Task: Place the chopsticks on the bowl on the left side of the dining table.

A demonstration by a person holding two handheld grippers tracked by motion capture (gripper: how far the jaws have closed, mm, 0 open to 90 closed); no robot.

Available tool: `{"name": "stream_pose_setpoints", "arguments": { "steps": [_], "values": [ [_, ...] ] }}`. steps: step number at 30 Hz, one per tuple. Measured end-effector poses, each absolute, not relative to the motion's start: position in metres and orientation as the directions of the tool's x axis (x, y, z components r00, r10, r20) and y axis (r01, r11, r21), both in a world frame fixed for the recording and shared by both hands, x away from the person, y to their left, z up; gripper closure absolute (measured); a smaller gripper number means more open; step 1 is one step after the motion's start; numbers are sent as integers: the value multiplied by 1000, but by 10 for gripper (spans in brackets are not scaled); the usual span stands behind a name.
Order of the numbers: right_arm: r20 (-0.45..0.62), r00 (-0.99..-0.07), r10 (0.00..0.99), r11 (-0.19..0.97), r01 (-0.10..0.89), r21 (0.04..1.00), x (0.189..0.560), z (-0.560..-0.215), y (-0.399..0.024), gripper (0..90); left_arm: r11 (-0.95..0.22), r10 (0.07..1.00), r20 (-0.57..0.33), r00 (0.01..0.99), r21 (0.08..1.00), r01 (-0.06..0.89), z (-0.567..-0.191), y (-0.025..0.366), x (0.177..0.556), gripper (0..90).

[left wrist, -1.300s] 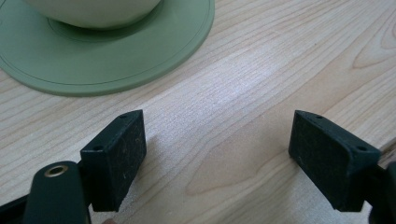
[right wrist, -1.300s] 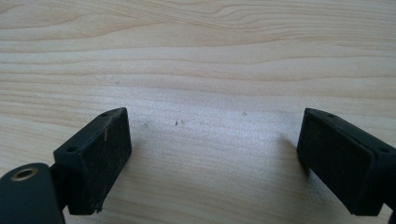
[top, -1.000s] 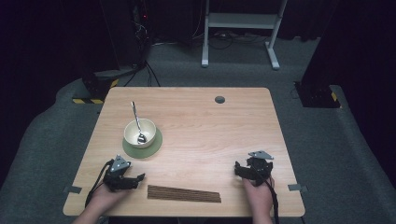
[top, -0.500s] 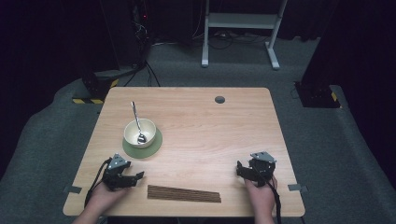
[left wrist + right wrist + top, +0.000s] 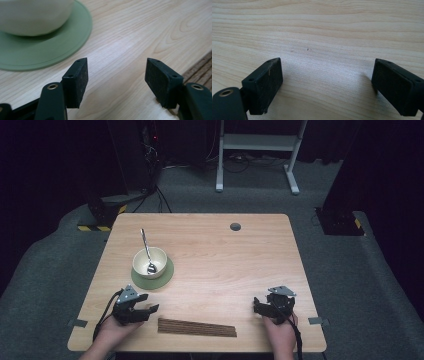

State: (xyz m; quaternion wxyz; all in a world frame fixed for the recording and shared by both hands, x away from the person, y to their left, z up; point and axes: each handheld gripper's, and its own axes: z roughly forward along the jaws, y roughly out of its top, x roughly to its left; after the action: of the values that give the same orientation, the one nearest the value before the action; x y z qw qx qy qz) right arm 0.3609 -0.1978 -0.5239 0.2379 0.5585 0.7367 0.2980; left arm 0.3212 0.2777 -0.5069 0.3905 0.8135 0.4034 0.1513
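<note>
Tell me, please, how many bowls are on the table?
1. The bowl stands on a green mat on the table's left half, with a spoon in it. Nothing could hide another.

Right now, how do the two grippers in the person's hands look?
Both are black. The left gripper trails a black cable and carries a grey three-cornered plate; the right gripper has the same plate and cable. Each ends in two flat rectangular pads with small screw holes and brass-coloured fittings. No sleeves are visible.

Left tongs (image 5: 150, 310) jaws closing partway, nothing between.
</note>
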Motion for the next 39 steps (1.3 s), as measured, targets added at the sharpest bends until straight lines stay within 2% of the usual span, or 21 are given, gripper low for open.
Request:
{"name": "stream_pose_setpoints", "arguments": {
  "steps": [9,22,39],
  "values": [
    [-14,-262,965,195,683,704,361,-524,-198,91,-410,715,-69,696,765,497,-507,255,315,388],
    [-14,-261,965,195,683,704,361,-524,-198,91,-476,634,-66,771,752,456,-511,232,309,482],
    [-12,-262,965,194,683,704,361,-524,-198,91,-502,616,-63,785,737,453,-517,229,311,573]
  ]
}}
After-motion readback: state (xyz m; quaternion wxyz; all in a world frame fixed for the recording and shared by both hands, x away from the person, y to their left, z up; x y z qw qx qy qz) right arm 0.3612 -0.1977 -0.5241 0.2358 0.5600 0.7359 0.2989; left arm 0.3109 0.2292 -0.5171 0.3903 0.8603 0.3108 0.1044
